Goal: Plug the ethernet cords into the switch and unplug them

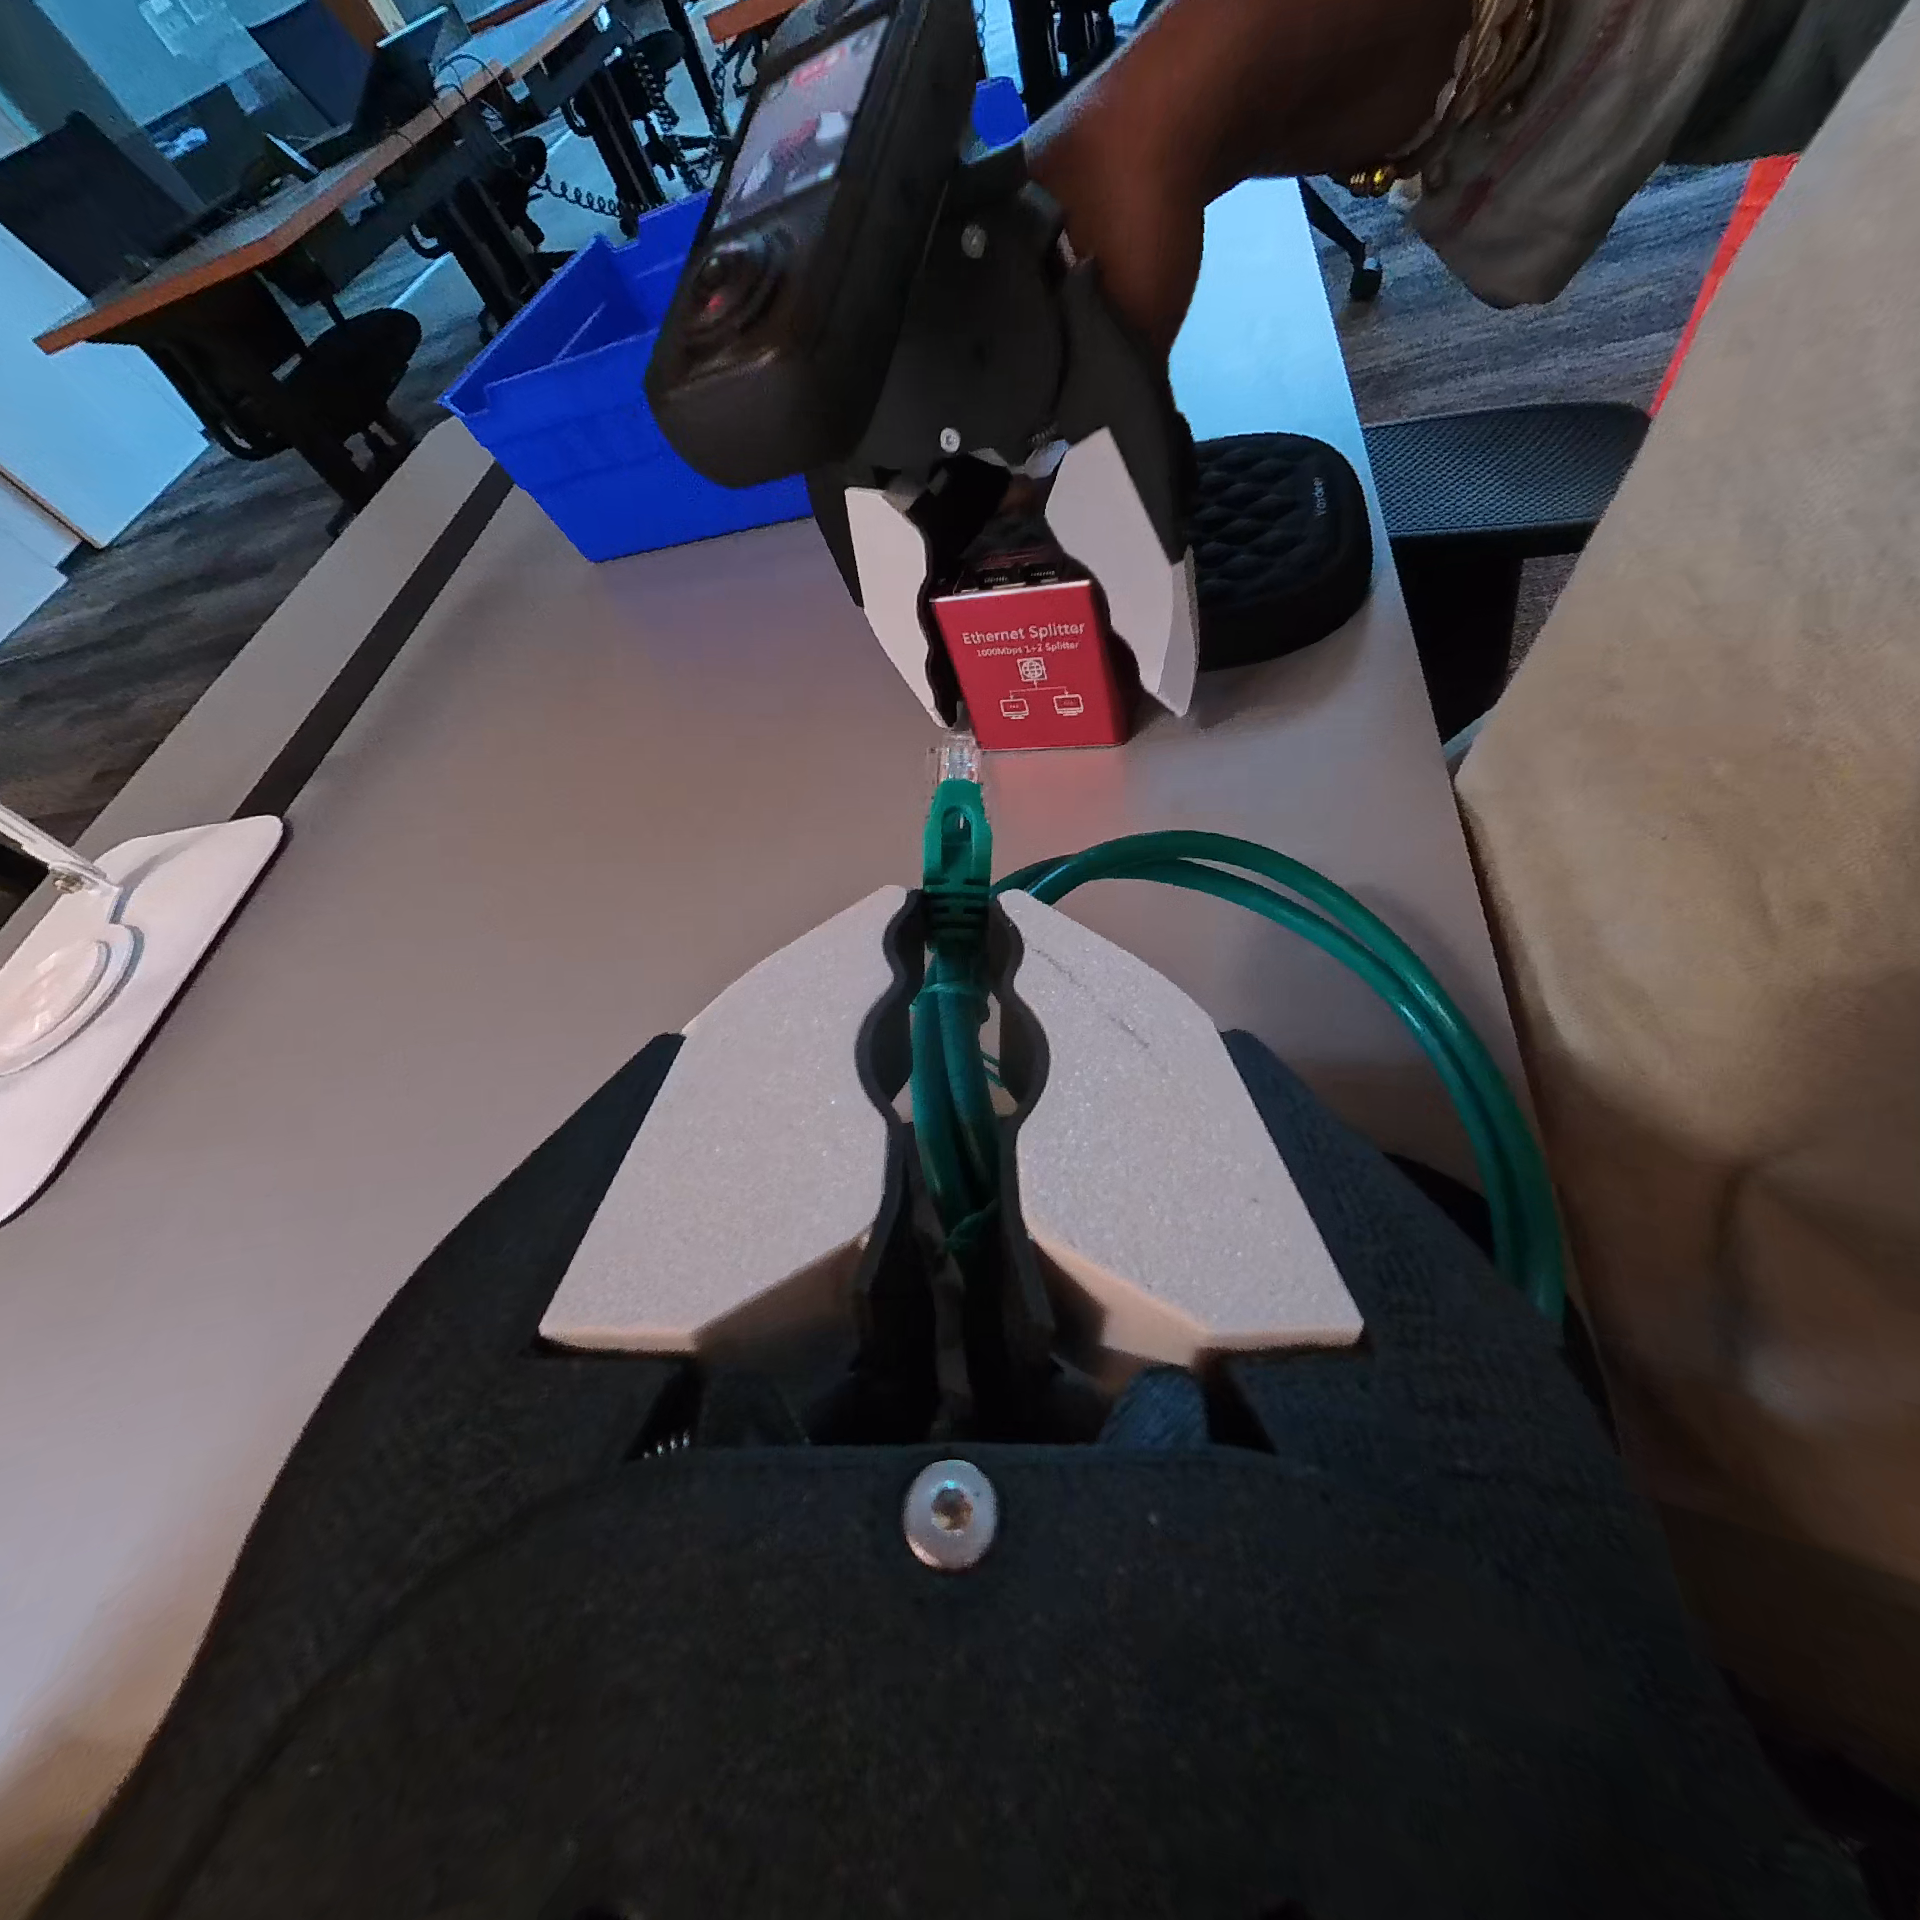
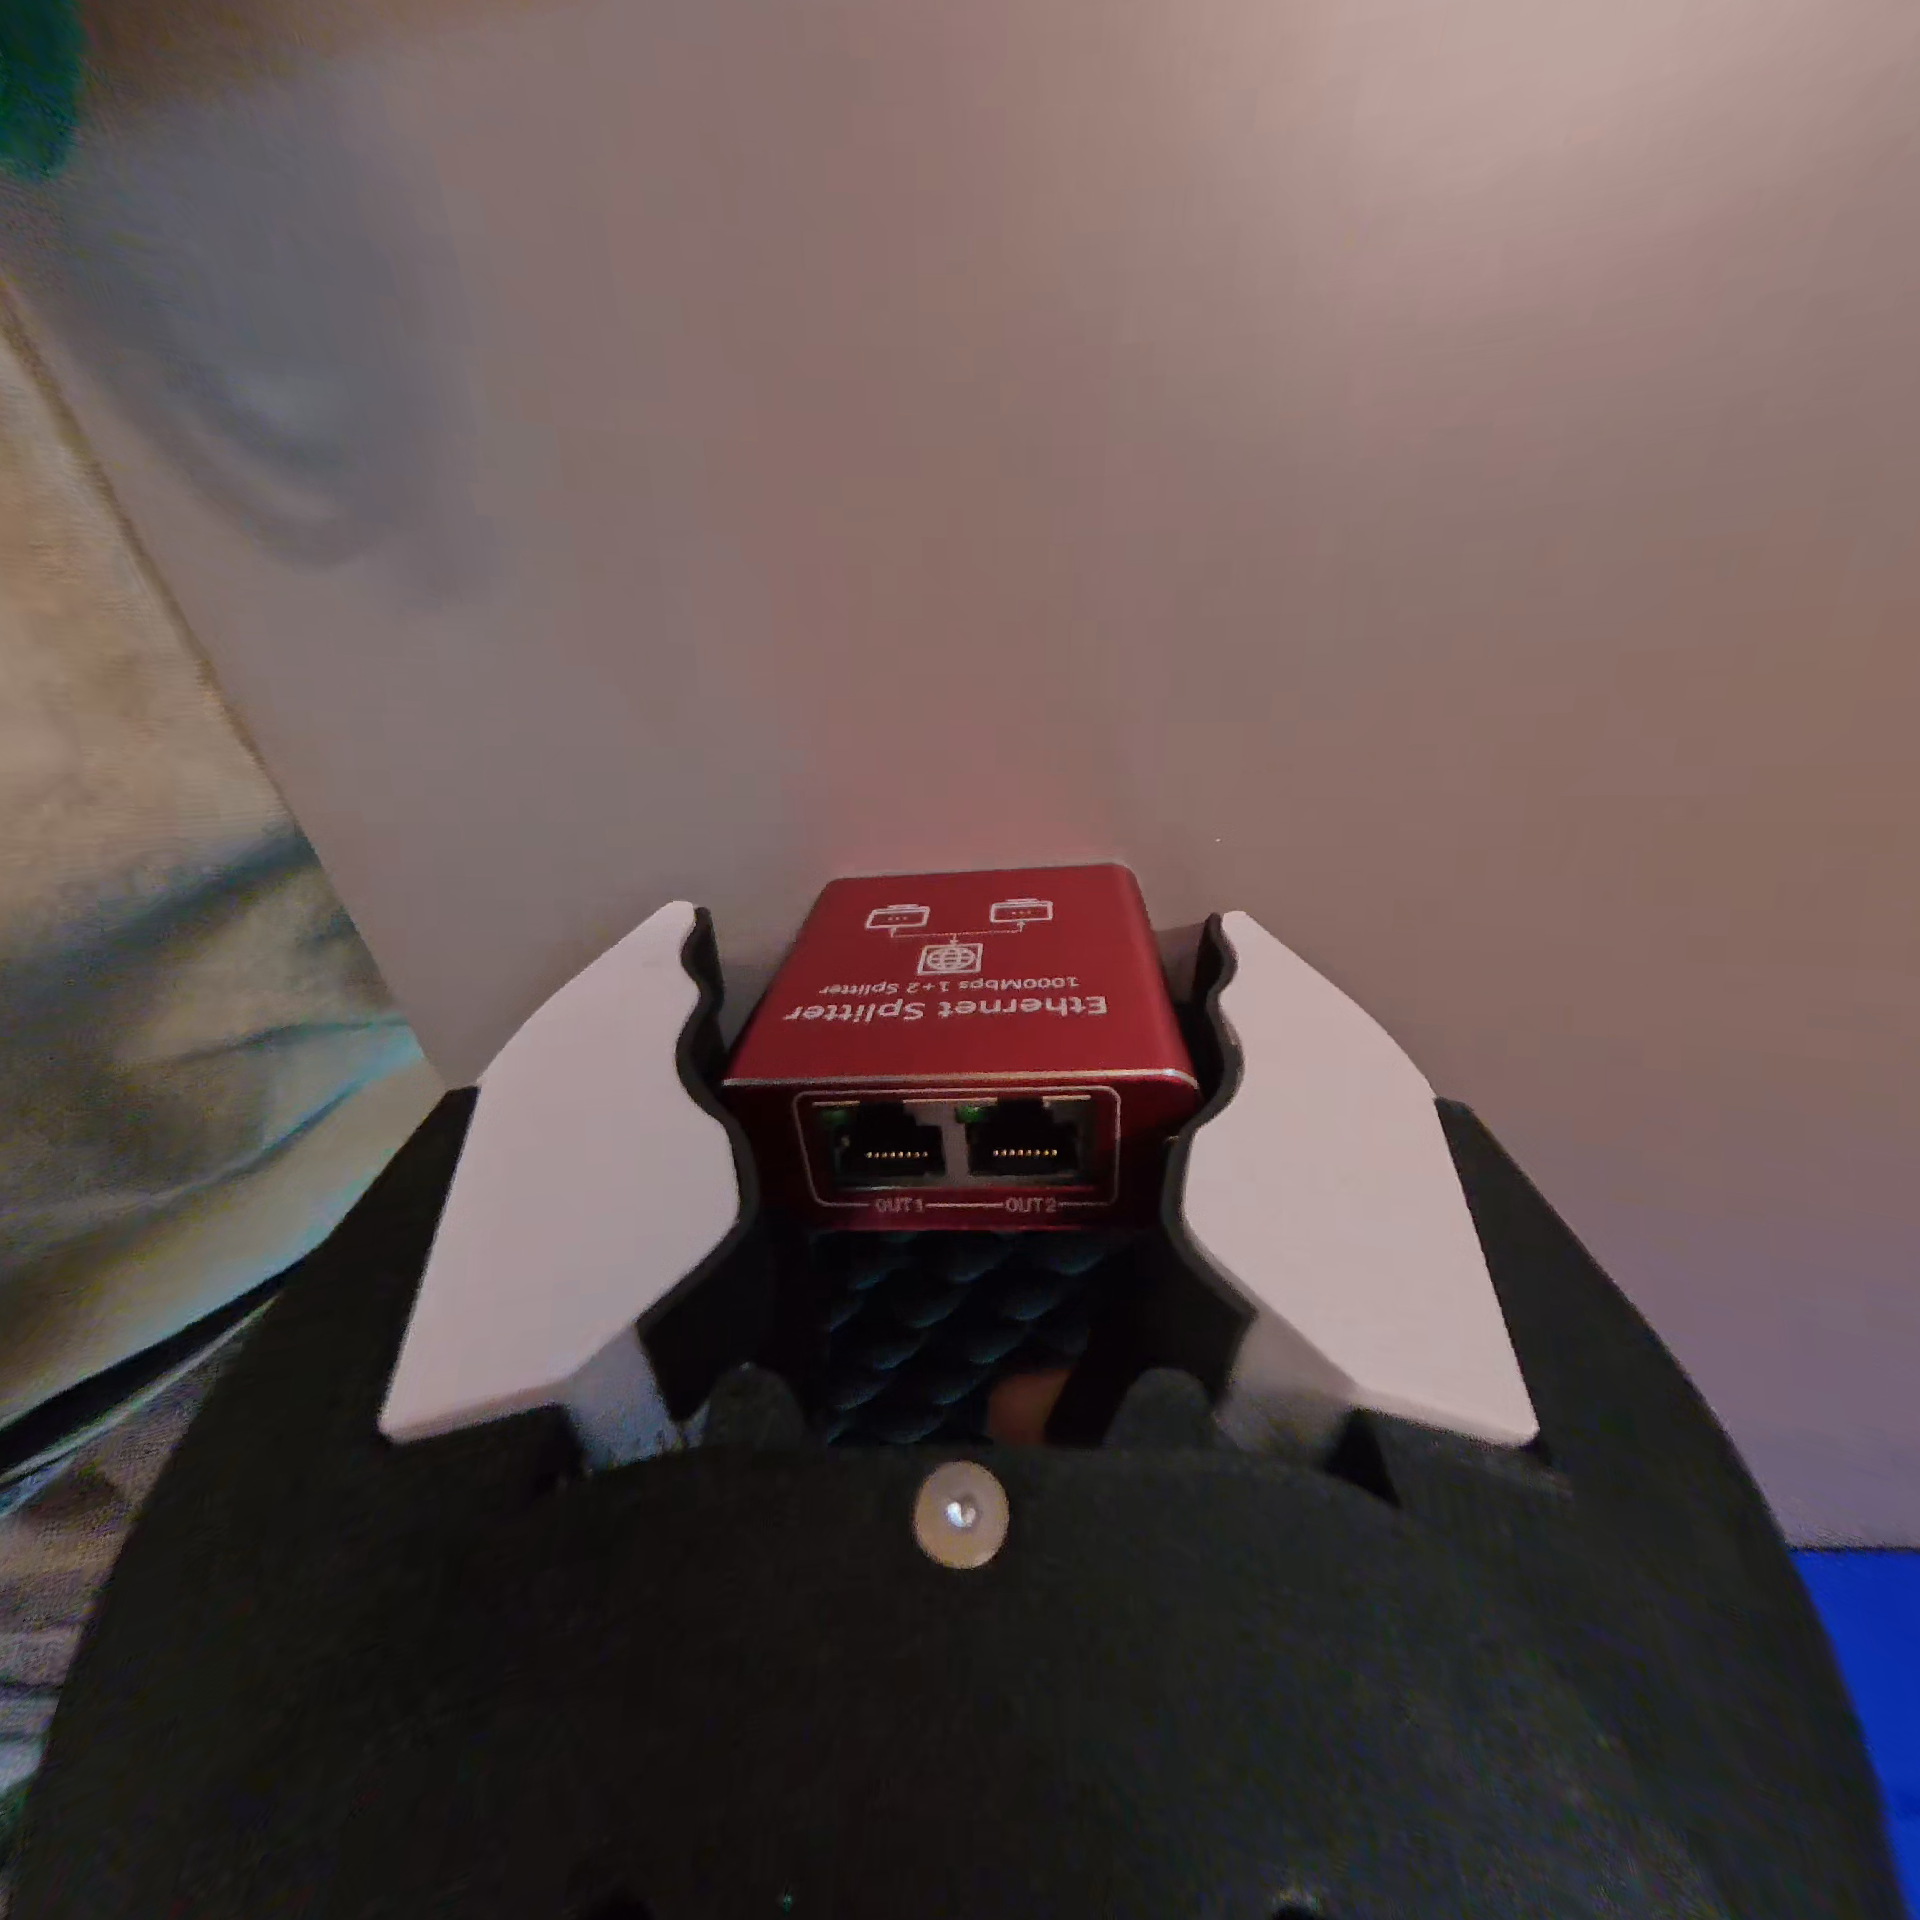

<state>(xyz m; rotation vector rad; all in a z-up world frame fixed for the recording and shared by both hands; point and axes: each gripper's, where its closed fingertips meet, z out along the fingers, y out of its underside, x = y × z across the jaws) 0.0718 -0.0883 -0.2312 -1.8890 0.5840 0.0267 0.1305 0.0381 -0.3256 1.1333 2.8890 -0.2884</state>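
A small red switch box (image 1: 1029, 665) stands on end on the grey table (image 1: 623, 831), with its two ports facing up. My right gripper (image 1: 1062, 712) comes down from above and is shut on its sides. In the right wrist view the box (image 2: 956, 997) sits between the white fingers (image 2: 582, 1143) of my right gripper (image 2: 958, 920), and both ports (image 2: 888, 1148) are empty. My left gripper (image 1: 954, 914) is shut on a green ethernet cord (image 1: 1403, 987) just behind its boot. The clear plug (image 1: 956, 756) points at the box's base, a short gap away.
A blue bin (image 1: 613, 416) stands at the far side of the table. A black padded rest (image 1: 1278, 551) lies behind the box. A white stand base (image 1: 104, 987) is at the left edge. A person's beige clothing (image 1: 1714, 831) fills the right. Spacing between my two grippers at the tips: around 15 cm.
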